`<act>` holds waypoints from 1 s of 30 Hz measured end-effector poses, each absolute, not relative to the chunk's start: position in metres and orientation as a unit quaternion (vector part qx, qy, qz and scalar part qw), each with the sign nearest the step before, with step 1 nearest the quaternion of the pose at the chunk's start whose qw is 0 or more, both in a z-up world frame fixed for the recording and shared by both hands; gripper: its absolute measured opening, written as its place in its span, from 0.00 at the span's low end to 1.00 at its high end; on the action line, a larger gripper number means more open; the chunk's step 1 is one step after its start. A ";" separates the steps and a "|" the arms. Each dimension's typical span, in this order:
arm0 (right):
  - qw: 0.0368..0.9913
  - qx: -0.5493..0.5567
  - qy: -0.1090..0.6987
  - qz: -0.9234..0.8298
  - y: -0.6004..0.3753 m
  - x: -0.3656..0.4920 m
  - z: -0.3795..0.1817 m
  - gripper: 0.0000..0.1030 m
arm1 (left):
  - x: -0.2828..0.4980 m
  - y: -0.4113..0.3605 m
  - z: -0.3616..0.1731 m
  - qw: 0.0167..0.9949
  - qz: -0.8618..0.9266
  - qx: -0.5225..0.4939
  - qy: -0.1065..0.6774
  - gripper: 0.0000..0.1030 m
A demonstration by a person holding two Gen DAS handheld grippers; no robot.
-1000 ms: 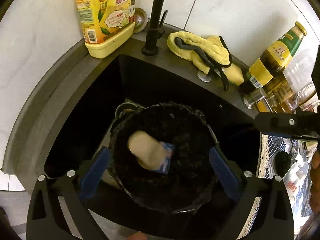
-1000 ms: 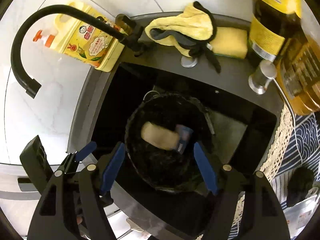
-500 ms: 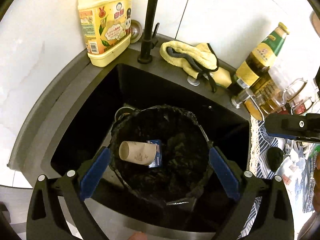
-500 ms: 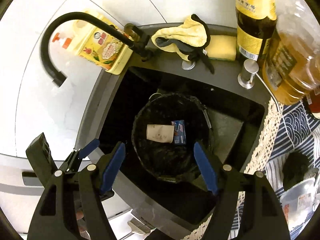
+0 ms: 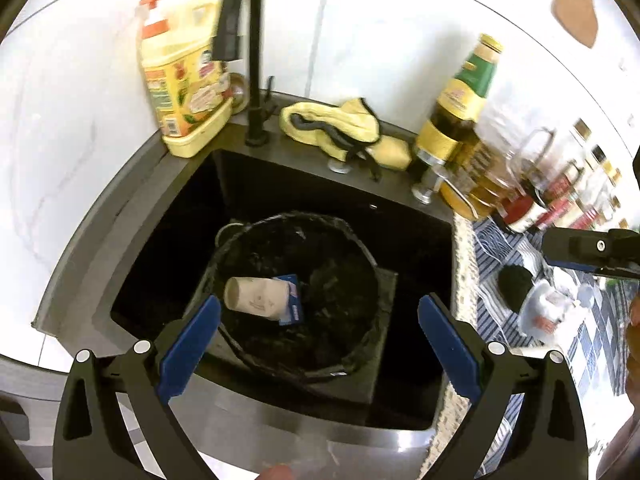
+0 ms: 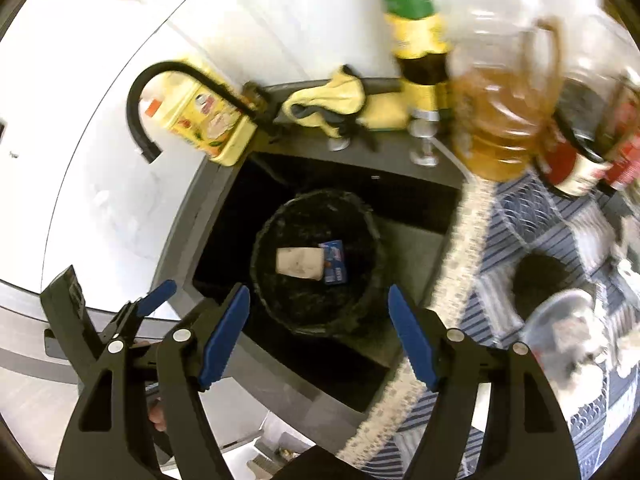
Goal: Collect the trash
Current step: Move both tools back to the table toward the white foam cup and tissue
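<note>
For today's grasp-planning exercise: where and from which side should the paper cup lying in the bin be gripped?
Grip the paper cup across its round wall near the middle, coming from straight above into the bin. It lies on its side, mouth toward the sink's left wall, so the jaws should straddle its width.

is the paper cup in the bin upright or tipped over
Tipped over. The paper cup lies on its side in the bin, open mouth facing left, resting against a blue packet.

black faucet point(image 5: 248, 56), yellow detergent jug point(image 5: 182, 76), yellow cloth point(image 5: 332, 128) behind sink point(image 5: 132, 220)
</note>
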State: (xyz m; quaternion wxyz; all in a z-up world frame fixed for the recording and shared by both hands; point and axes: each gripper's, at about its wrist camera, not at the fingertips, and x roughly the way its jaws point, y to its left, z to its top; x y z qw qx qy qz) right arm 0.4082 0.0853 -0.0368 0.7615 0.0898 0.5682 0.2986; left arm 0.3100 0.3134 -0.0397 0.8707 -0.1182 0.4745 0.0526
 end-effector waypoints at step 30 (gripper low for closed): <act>0.744 0.125 0.636 0.161 -0.166 0.390 -0.138 0.71 | 0.310 0.092 -0.052 0.845 -0.061 -0.038 0.529 0.94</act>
